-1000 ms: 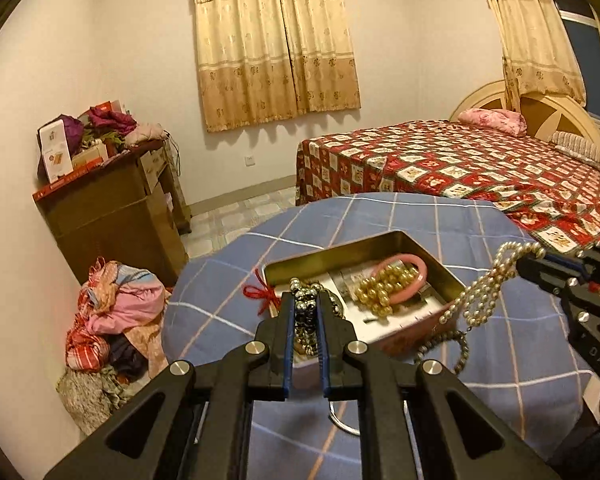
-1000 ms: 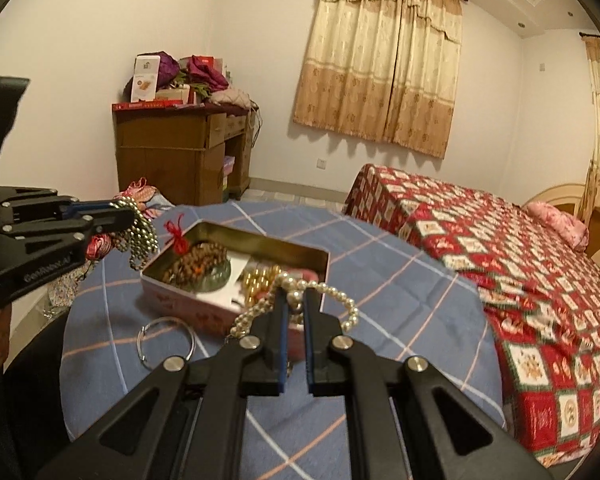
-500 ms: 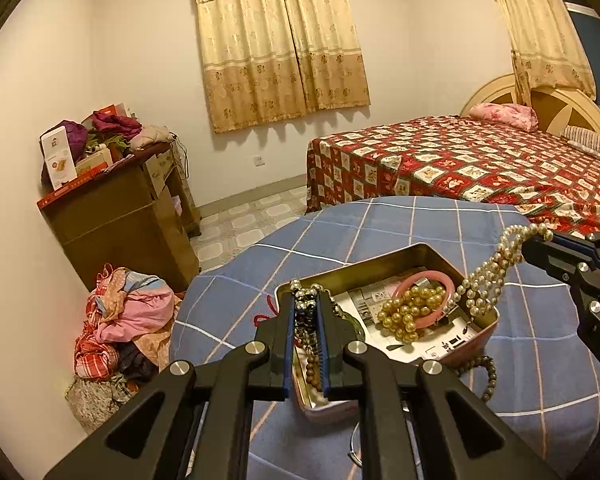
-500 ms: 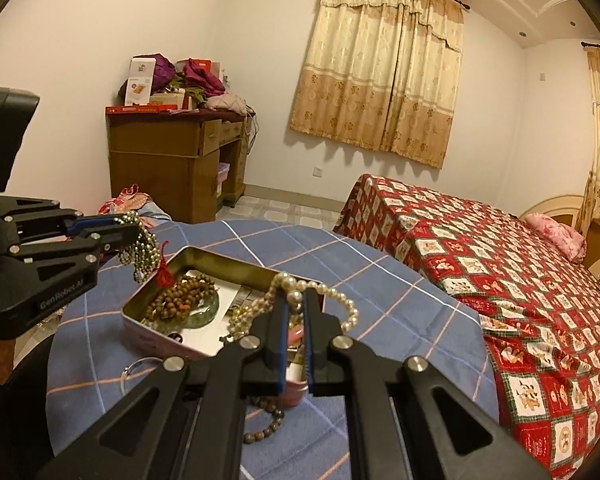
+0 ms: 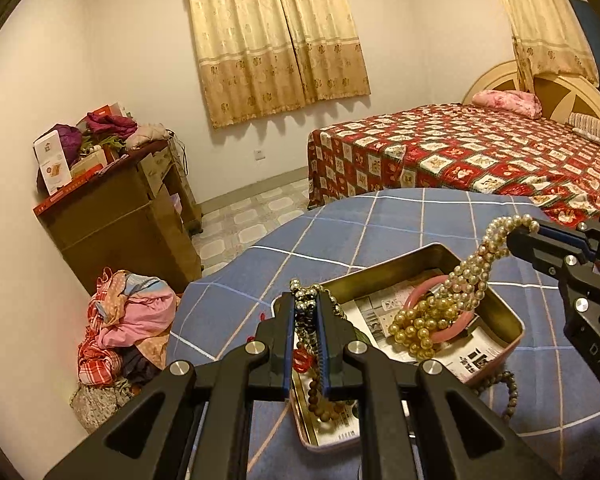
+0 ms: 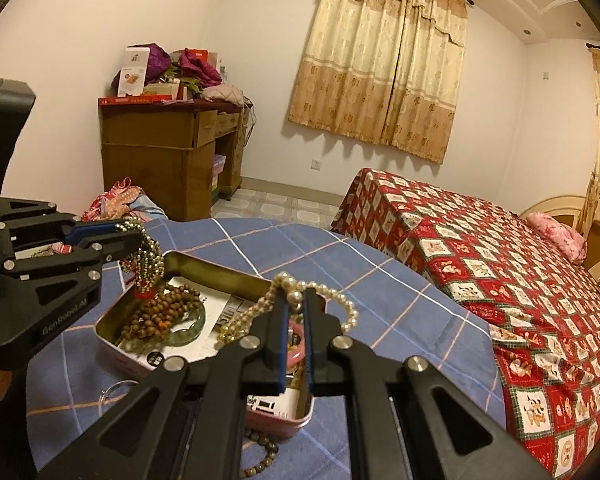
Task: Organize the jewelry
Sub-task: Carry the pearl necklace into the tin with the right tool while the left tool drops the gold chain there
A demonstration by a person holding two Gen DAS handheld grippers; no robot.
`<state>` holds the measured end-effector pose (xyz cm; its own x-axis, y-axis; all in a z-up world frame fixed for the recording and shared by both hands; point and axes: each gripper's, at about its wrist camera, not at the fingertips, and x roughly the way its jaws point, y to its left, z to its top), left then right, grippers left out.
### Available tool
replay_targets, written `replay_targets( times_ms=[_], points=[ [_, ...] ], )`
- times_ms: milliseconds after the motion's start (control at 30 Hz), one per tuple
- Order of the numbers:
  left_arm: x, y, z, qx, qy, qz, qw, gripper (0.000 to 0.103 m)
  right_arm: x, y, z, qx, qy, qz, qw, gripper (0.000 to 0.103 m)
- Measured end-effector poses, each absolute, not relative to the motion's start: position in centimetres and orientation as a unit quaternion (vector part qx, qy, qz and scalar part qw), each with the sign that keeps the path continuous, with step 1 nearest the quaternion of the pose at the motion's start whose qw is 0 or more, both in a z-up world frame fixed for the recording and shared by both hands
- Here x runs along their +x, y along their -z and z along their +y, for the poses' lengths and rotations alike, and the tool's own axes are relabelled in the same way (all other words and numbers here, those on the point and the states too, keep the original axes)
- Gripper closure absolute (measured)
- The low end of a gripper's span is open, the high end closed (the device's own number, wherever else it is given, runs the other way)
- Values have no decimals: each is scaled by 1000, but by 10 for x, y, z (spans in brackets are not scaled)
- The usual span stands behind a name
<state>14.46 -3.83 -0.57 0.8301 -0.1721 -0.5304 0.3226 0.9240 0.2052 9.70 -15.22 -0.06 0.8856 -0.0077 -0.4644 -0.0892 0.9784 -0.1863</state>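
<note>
An open pink tin box (image 5: 514, 322) (image 6: 112, 350) sits on the blue checked table. My left gripper (image 5: 307, 306) (image 6: 134, 236) is shut on a metallic bead strand (image 5: 305, 312) (image 6: 146, 256) that hangs over the box's left end. My right gripper (image 6: 295, 300) (image 5: 514, 236) is shut on a pearl necklace (image 6: 340, 304) (image 5: 472, 272) that hangs into the box's right end. Inside lie brown wooden beads (image 6: 160, 312), a green bangle (image 6: 190, 330), gold beads (image 5: 416, 326) and a pink bangle (image 5: 456, 328) on printed paper.
A brown bead bracelet (image 5: 510, 394) (image 6: 266, 458) and a metal ring (image 6: 114, 390) lie on the table (image 5: 380, 232) beside the box. A bed (image 5: 480, 152) stands behind, a wooden desk (image 5: 116, 216) at the left wall, a clothes pile (image 5: 128, 328) on the floor.
Both grippers have risen and moved in over the box with their strands. The pearl necklace now hangs into the box rather than outside its right wall.
</note>
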Motion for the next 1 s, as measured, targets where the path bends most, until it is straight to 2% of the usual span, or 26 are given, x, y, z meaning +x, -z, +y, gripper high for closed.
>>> replay_targets(
  times_ms=[467,500,533,567,600,633,667,1000],
  points=[
    [169,30,-51,174,131,288,932,91,124,26,-148,-102,-16,268,958,92],
    [169,32,-53,177,132,291,931,88,124,27,-149,-100,-16,268,958,91],
    [169,33,-54,181,127,290,931,75,123,27,-150,-98,-15,270,958,87],
    [168,34,-54,182,122,288,932,48,122,28,-151,-98,-14,271,957,80],
    [167,33,-53,183,116,281,935,34,122,28,-152,-98,-12,272,957,75],
    [164,31,-52,183,108,270,939,17,121,28,-152,-98,-8,271,958,62],
    [161,29,-50,182,106,260,942,16,120,28,-153,-97,-5,270,958,53],
    [162,35,-39,188,84,276,939,16,108,33,-153,-104,12,275,956,52]
  ],
)
